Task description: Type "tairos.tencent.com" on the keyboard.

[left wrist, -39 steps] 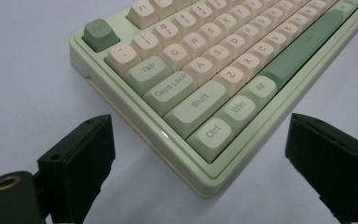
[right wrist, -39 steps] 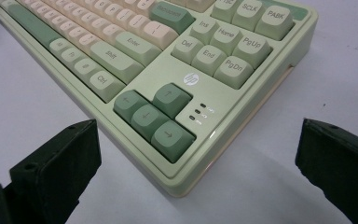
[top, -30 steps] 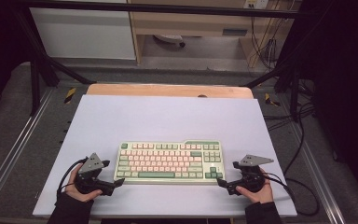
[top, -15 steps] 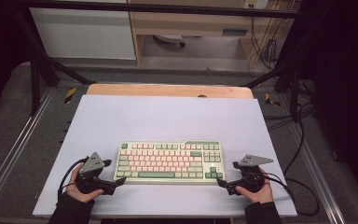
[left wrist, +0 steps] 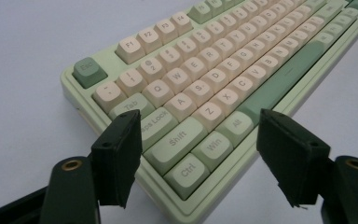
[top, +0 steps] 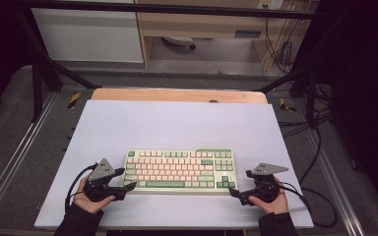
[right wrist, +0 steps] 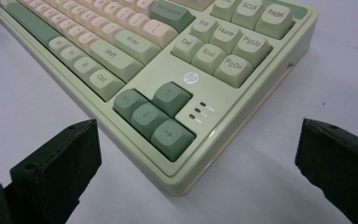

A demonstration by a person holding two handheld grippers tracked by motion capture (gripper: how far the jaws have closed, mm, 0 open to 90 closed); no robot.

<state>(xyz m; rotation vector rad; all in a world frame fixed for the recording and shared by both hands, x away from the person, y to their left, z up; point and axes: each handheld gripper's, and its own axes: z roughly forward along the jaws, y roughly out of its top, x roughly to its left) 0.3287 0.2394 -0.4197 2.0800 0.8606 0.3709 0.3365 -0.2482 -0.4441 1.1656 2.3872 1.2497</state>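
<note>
Green-and-cream plastic keyboard on white table; grasp step. Left gripper closing astride its corner, not gripping; right gripper spread. Next: clamp both.

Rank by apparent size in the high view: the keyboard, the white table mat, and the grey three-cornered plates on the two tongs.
1. White table mat, largest by far.
2. Keyboard, lying on the mat.
3. Grey three-cornered plates, left and right: both small and too alike to rank against each other.

keyboard: glossy green plastic case, matt keycaps | table: smooth matt white top
</note>
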